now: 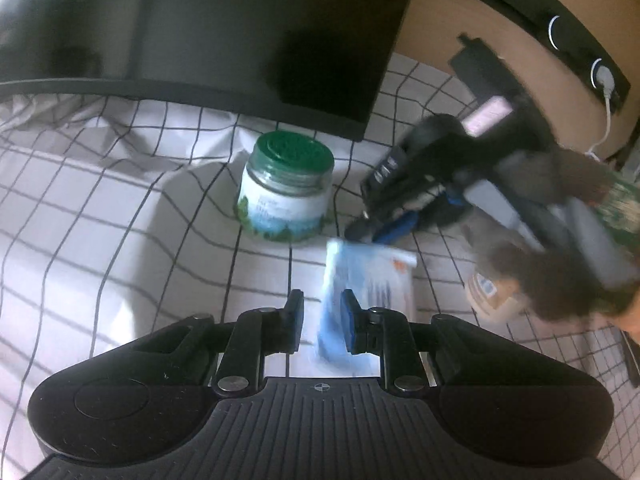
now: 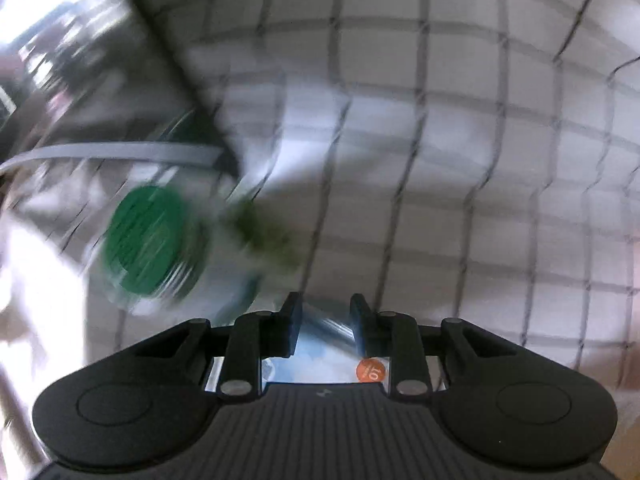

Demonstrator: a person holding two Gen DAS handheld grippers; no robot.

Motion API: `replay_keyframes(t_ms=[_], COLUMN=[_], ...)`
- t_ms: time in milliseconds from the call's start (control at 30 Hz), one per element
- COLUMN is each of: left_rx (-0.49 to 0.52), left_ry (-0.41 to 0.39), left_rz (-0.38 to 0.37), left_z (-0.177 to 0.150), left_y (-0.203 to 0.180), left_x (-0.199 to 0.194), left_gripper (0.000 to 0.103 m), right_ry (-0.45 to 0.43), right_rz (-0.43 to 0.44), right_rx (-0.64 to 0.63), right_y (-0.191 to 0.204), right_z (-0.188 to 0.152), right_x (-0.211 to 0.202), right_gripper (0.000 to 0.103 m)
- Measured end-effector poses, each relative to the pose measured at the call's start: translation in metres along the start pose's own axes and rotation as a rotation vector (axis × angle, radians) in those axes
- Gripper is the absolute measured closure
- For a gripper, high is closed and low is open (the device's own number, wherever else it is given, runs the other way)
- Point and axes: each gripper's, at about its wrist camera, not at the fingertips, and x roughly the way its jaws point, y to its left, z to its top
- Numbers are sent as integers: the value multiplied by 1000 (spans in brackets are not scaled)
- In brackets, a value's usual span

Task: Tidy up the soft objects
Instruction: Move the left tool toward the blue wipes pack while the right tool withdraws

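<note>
A soft blue and white tissue pack point(image 1: 368, 280) hangs over the checked cloth. My left gripper point(image 1: 322, 318) has its jaws close on the pack's near end. My right gripper point(image 1: 362, 226) comes in from the right and touches the pack's far edge. In the right wrist view the right gripper point(image 2: 325, 322) has a blurred part of the pack point(image 2: 332, 330) between its jaws, with an orange round sticker point(image 2: 372, 370) below. A jar with a green lid point(image 1: 286, 188) stands just beyond the pack; it also shows blurred in the right wrist view point(image 2: 156, 240).
A black and white checked cloth point(image 1: 120, 220) covers the table. A dark monitor point(image 1: 240, 40) stands at the back. A wooden wall with a black socket strip point(image 1: 560, 28) is at the far right. A tape roll point(image 1: 494, 294) lies at the right.
</note>
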Motion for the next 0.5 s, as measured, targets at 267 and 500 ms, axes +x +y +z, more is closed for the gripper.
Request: replay_keyframes(t_ms=[267,500], left_rx=[-32,-104], left_ry=[16,1], left_rz=[-14,8], left_z=[4,-7], left_y=[7,12], left_x=[12,2], left_gripper=[81,81], right_ry=[-41,46], right_rz=[-165,-171], right_rx=[-685,-944], right_y=[55,79], right_z=[-9,-4], right_x=[-35,-4], right_gripper=[77,77])
